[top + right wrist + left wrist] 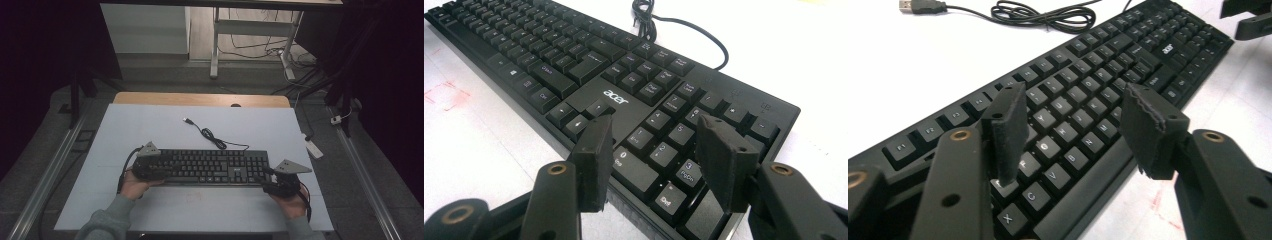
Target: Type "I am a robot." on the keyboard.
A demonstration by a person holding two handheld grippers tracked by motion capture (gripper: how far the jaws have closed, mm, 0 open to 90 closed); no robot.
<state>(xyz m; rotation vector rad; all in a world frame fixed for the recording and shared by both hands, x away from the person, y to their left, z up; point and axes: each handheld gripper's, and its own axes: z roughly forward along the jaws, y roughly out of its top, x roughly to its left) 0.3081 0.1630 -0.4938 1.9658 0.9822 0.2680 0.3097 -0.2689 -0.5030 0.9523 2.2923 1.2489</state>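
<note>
**One keyboard, two claws, one at each end**

The black keyboard (pixel 212 166) lies flat on the white table (pixel 150 205), near the middle and close to your side. Its long way runs from your left to your right, straight across in front of you. There is one keyboard. One thin cable (pixel 212 137) comes out of its far edge, curls up in a small bunch, and ends in one plug (pixel 188 120) lying loose on the white top.

Your left gripper (pixel 159 172) is at the left end of the keyboard. In the left gripper view, its two jaws stand apart over the letter keys, with nothing squeezed between them. One jaw hangs just over the keys near the front left corner; I cannot tell if it touches them.

Your right gripper (pixel 267 181) is at the right end. In the right gripper view, its two jaws are open too, over the number keys at the front right corner. They do not pinch anything.

So the keyboard stretches away sideways from each claw toward the other one. Neither hand is nearer; each has its own end. I think the next move is to grab both ends, and for that each claw must straddle the thin front edge, not the keys. If only one end gets lifted, the keyboard would likely tip.
</note>
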